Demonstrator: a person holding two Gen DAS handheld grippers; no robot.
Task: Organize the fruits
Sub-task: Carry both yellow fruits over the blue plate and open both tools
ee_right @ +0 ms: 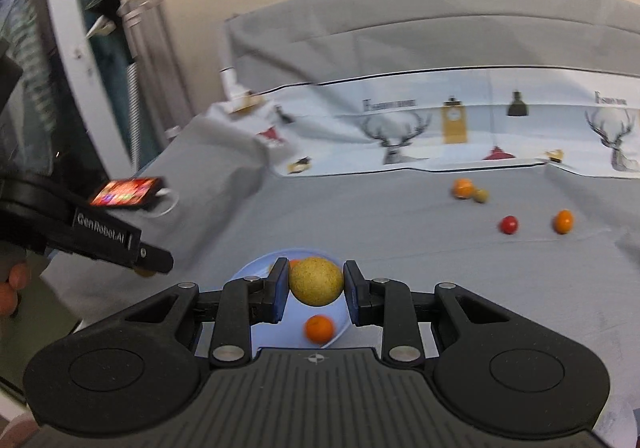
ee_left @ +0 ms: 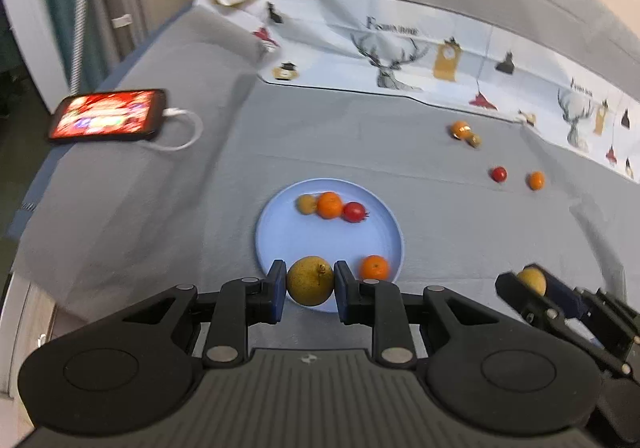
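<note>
The left gripper (ee_left: 310,288) pinched a yellow-brown pear (ee_left: 310,281) between its blue pads, held above the near rim of the blue plate (ee_left: 280,244), and the right gripper (ee_right: 316,288) pinched a second speckled pear (ee_right: 316,281) above the same plate. Only the left wrist view showed the plate whole: a small brownish fruit (ee_left: 306,204), a tangerine (ee_left: 330,205) and a red fruit (ee_left: 354,211) touched in a row at its far side, with another tangerine (ee_left: 374,267) near the front rim. In the right wrist view the pear and fingers hid most of that plate. The right view alone caught a person's fingertips (ee_right: 12,288) at the left edge. Both views showed loose fruits on the grey sheet (ee_left: 400,136) well beyond the plate, blurred, and a lit phone (ee_left: 108,114) to the left.
</note>
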